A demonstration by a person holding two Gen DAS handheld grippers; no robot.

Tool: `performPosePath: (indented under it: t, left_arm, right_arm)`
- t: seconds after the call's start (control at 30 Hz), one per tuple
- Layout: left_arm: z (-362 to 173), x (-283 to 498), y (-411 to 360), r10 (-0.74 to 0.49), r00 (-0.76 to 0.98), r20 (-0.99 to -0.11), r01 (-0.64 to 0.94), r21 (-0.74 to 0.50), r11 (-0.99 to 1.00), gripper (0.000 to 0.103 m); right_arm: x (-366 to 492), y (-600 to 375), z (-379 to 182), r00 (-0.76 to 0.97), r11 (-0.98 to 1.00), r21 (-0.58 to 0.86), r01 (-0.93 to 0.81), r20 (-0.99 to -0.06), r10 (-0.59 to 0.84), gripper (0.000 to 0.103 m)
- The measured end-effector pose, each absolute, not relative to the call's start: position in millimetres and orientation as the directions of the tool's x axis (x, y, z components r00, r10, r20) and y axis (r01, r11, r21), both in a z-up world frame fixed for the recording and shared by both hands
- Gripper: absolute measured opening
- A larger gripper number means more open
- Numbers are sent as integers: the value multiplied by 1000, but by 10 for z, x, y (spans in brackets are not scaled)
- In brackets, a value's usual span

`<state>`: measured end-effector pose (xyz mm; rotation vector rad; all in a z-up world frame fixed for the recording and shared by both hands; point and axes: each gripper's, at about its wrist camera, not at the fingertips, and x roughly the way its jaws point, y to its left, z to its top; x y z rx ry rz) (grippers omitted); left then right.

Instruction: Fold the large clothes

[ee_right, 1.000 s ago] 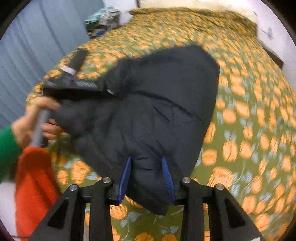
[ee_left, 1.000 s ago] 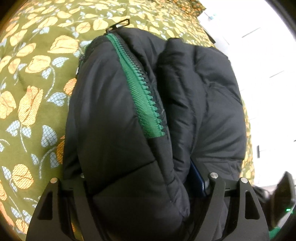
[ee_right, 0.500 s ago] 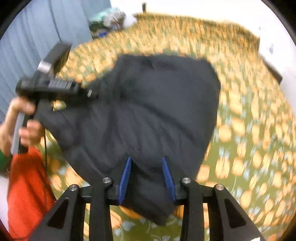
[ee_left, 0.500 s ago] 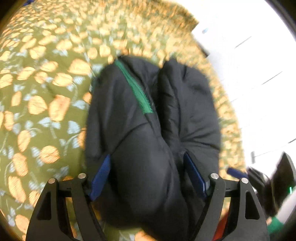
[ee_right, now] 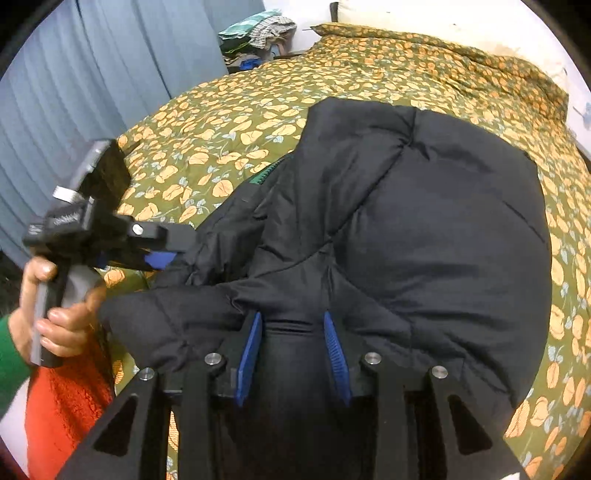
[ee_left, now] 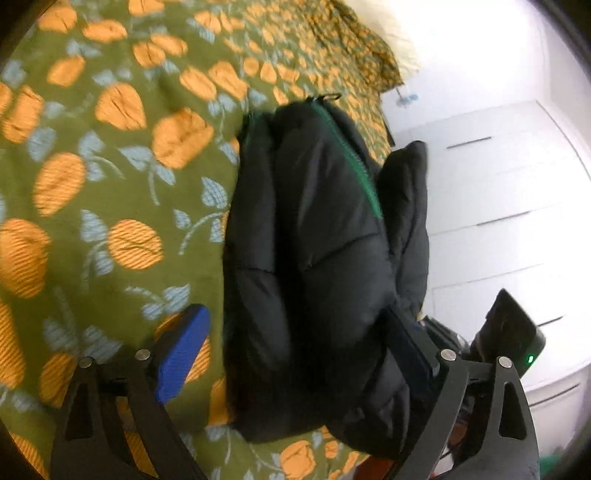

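Observation:
A black puffer jacket (ee_right: 424, 229) with a green zipper (ee_left: 351, 166) lies folded in a bundle on the bed. My right gripper (ee_right: 291, 354) is shut on a fold of the jacket at its near edge. My left gripper (ee_left: 295, 350) is open wide: its left blue pad (ee_left: 181, 354) is clear of the cloth over the bedspread, while the right finger (ee_left: 410, 347) still touches the jacket's side. The left gripper also shows in the right wrist view (ee_right: 159, 251), at the jacket's left edge.
The bed has a green bedspread (ee_left: 110, 184) with orange flowers. White drawers (ee_left: 498, 221) stand at the right of the bed. Blue curtains (ee_right: 92, 92) hang at the left, with piled clothes (ee_right: 258, 33) beyond the bed. An orange cloth (ee_right: 62, 417) is near my left hand.
My left gripper has opened and let go of the jacket, its left finger swinging clear. The jacket has come down onto the bed. My right gripper keeps its hold.

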<state>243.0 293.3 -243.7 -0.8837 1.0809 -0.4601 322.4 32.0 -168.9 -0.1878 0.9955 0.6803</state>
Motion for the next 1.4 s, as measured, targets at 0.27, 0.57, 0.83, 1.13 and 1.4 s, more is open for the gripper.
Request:
performPosePath:
  t: [0.27,0.57,0.83,1.13,1.4]
  left_arm:
    - [-2303,2953,2304,-738,256,-625,36,-757,653,97]
    - [-2501,3143,2057,-648,189,-738,5,-659,752,103]
    - [-2498,3182,1901,-634,207,-745,4,-647,762,103]
    - [-2365,2920,1682,-581,269,-768,-18,-608,794,78]
    - [-1689,2425,1378,-529,395,-751,39,-562,826,63]
  right_arm:
    - [2998,446,-1744,415,771,31,-636,-829,375,36]
    - [2764,-101,-1371,384,767,189,-613,-778,498,69]
    - [3169,-1518,-1899,397,845,466,-262,-746,535,88]
    - [3516,-1424,-2256,321,724,640,-258,-650,689,76]
    - [2899,-1173,-1315,502,789,331,-517,-630,593,60]
